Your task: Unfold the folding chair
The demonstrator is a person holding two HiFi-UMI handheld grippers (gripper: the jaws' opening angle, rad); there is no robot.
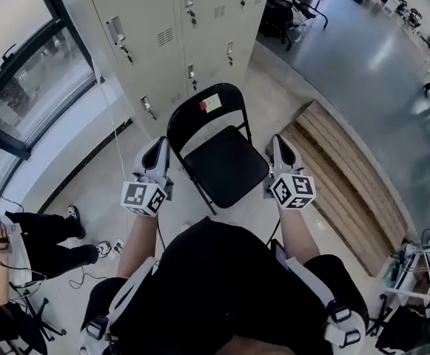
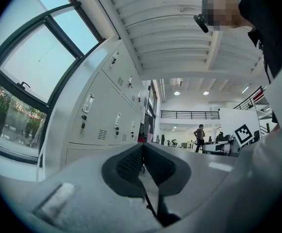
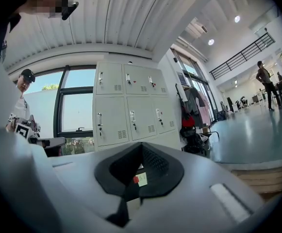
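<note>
seemingly the unfolding is done: the one folding chair (image 1: 226, 165) stands open, seat down, before the lockers (image 1: 163, 28), between two grippers. the left gripper (image 1: 158, 148) and right gripper (image 1: 281, 146) are both clenched on nothing; next, i judge, only backing away remains
</note>
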